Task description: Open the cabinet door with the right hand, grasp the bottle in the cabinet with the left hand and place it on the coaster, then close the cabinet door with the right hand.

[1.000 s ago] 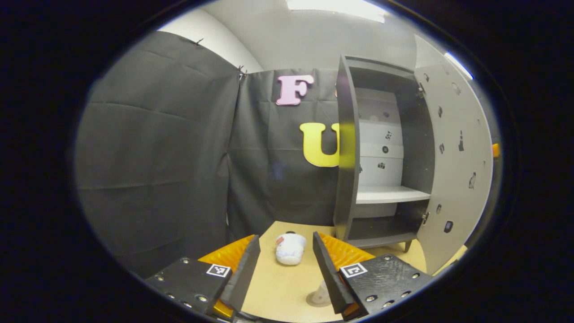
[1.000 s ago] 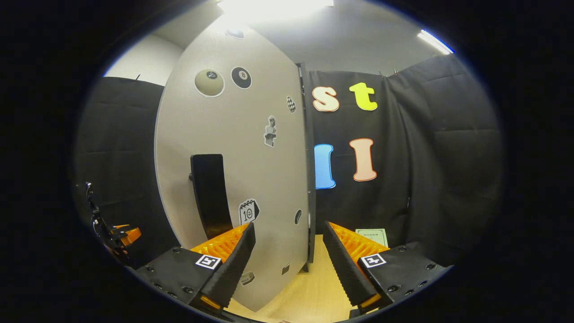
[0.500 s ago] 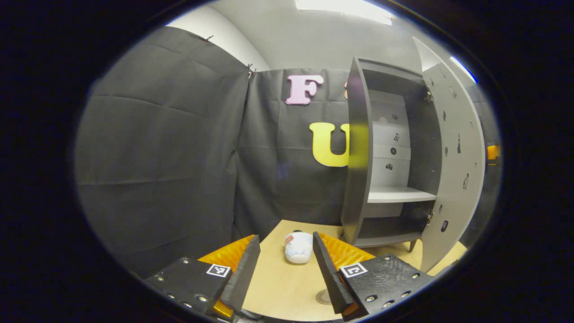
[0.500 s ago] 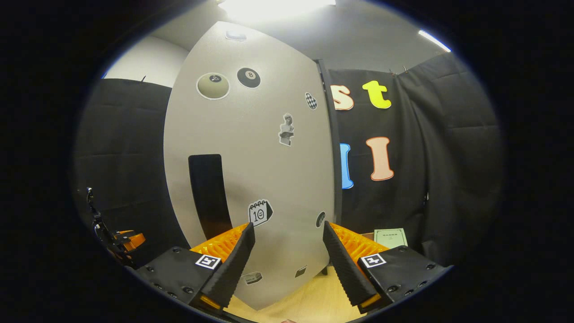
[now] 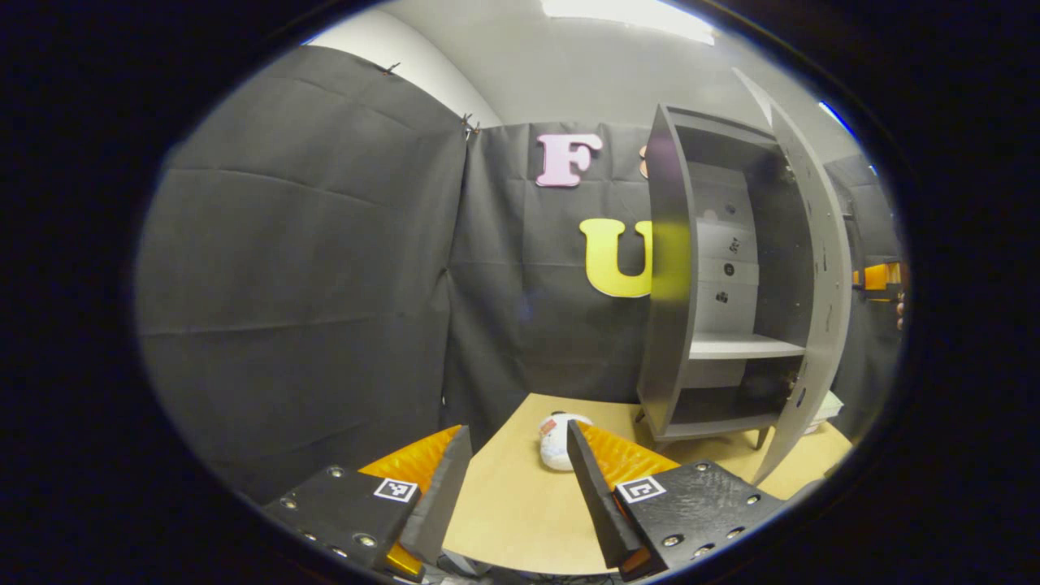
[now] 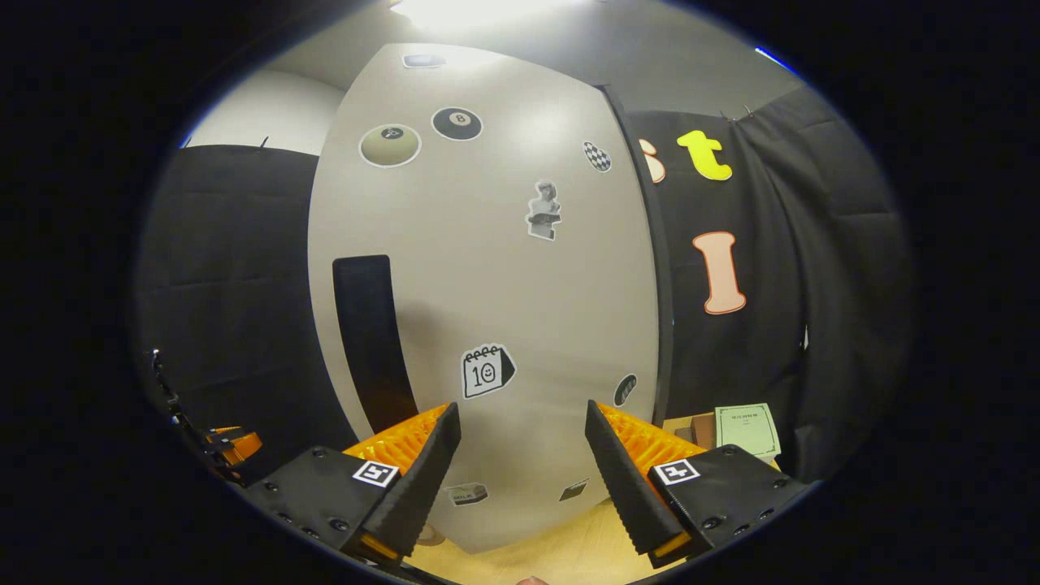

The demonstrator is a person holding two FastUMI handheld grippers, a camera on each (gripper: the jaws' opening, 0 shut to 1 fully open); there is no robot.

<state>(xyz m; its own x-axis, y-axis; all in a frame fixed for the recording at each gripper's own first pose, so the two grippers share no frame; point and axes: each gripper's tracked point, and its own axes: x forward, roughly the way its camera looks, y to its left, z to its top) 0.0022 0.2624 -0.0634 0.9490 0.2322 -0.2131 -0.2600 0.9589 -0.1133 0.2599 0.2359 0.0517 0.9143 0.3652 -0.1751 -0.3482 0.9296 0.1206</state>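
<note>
The grey cabinet (image 5: 715, 284) stands on the wooden table (image 5: 520, 520), and its door (image 5: 816, 268) is partly open and seen almost edge-on. A white rounded bottle (image 5: 557, 439) rests on the table left of the cabinet, just beyond my left gripper (image 5: 516, 496). That gripper is open and holds nothing. My right gripper (image 6: 520, 479) is open too, facing the door's outer face (image 6: 496, 292), right of its black handle (image 6: 370, 341). Contact with the door cannot be told. The lower compartment and the shelf (image 5: 743, 347) hold nothing.
Black cloth walls stand close on the left and behind. A green paper (image 6: 747, 429) lies on the table right of the door. The right gripper's orange part (image 5: 876, 276) shows past the door, and the left gripper (image 6: 226, 443) sits low at the left.
The door has swung toward the cabinet, from wide open to almost edge-on in the left gripper view. My left gripper has turned left and drawn back from the bottle. The right gripper followed the door.
</note>
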